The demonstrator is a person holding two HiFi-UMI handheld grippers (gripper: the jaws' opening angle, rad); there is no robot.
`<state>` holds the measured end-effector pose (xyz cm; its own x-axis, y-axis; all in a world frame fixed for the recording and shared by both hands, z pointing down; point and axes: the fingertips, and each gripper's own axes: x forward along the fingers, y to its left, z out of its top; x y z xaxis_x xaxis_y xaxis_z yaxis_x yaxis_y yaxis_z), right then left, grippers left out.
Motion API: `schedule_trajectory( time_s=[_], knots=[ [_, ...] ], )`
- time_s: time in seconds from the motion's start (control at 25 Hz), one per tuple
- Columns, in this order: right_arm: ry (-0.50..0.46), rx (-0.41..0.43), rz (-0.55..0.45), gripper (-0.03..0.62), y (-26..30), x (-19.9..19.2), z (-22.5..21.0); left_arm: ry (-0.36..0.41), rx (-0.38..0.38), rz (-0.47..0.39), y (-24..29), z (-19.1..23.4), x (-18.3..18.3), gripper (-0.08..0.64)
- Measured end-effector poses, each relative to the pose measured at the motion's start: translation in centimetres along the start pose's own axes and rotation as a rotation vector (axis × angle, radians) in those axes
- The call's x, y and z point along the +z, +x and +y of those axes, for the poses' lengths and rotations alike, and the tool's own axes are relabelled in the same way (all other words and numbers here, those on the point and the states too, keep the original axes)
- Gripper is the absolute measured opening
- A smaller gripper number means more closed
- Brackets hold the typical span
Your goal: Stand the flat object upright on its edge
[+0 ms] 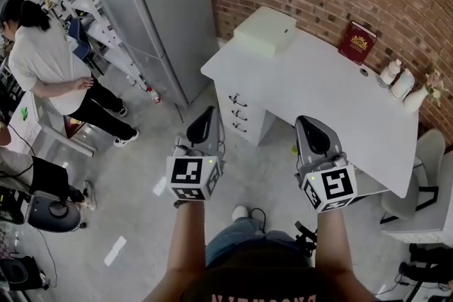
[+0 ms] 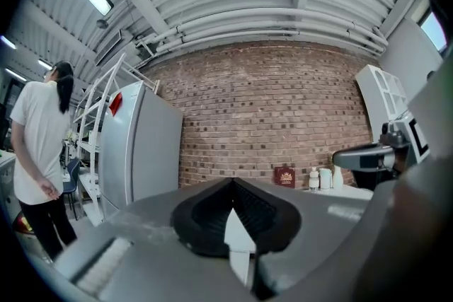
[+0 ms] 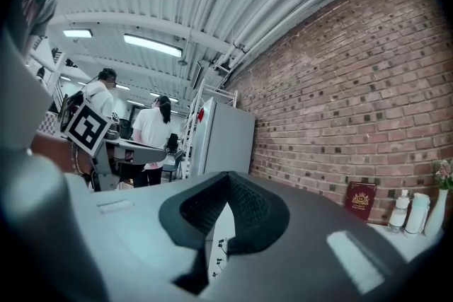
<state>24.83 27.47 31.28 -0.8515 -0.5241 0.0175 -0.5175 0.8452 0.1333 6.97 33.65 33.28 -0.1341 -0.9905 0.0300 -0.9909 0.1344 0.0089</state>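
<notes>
A dark red book (image 1: 356,42) with a gold crest stands against the brick wall at the back of a white desk (image 1: 333,106). It also shows far off in the left gripper view (image 2: 284,176) and the right gripper view (image 3: 360,200). My left gripper (image 1: 204,117) is held level over the floor, short of the desk's drawer side, jaws shut and empty (image 2: 233,212). My right gripper (image 1: 306,125) hangs at the desk's near edge, also shut with nothing in it (image 3: 225,212). Both are well apart from the book.
A white box (image 1: 263,32) sits on the desk's left end, and small white bottles (image 1: 396,78) stand by the wall at the right. A tall grey cabinet (image 1: 163,10) stands left of the desk. A person (image 1: 42,60) stands at the far left. A white chair (image 1: 425,180) is at the right.
</notes>
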Motion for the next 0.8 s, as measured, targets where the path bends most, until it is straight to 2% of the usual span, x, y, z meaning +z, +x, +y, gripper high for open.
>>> schedule_trajectory(
  time_s=[0.24, 0.8],
  knots=[
    [0.010, -0.014, 0.004, -0.003, 4.5, 0.0, 0.1, 0.004, -0.009, -0.004, 2.5, 3.7, -0.1, -0.002],
    [0.047, 0.005, -0.012, -0.003, 11.4, -1.1, -0.9, 0.017, -0.002, 0.013, 6.2, 7.1, -1.2, -0.002]
  ],
)
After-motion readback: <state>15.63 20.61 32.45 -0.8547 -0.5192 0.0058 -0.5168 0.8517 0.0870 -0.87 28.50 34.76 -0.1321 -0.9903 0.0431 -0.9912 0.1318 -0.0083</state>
